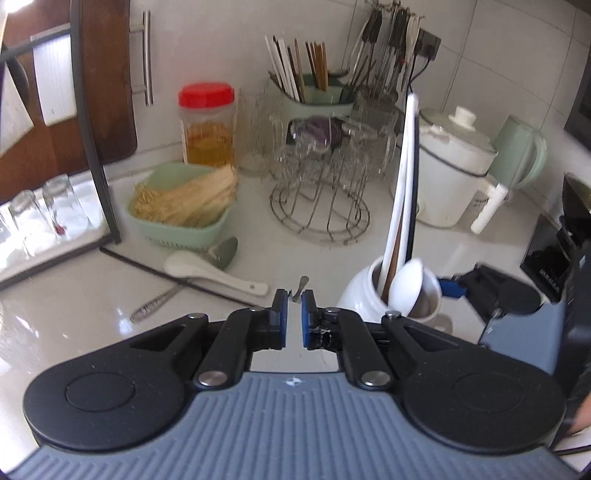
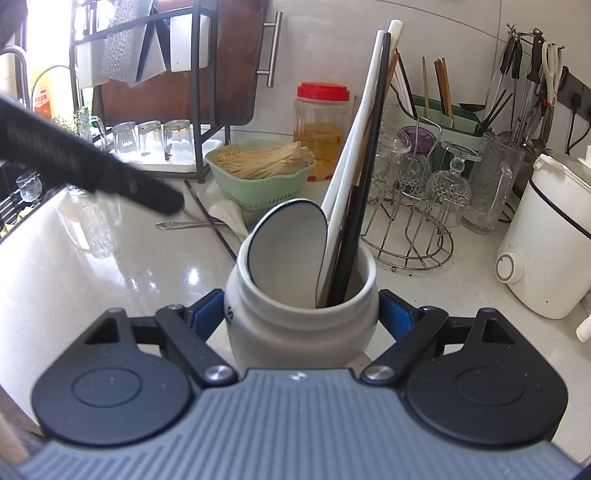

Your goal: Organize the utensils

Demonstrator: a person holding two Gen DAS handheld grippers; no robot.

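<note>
Here R gripper clamps white jar; L gripper pinches metal utensil.

Home kitchen. Evidence: white speckled countertop, tiled wall. Upper left: dish rack with upturned glasses, wooden cutting board. Centre: green colander of dried noodles, red-lidded jar, wire stand holding glassware. Upper right: chopstick caddy, hanging utensils. Right: white electric cooker, wall socket.
</note>
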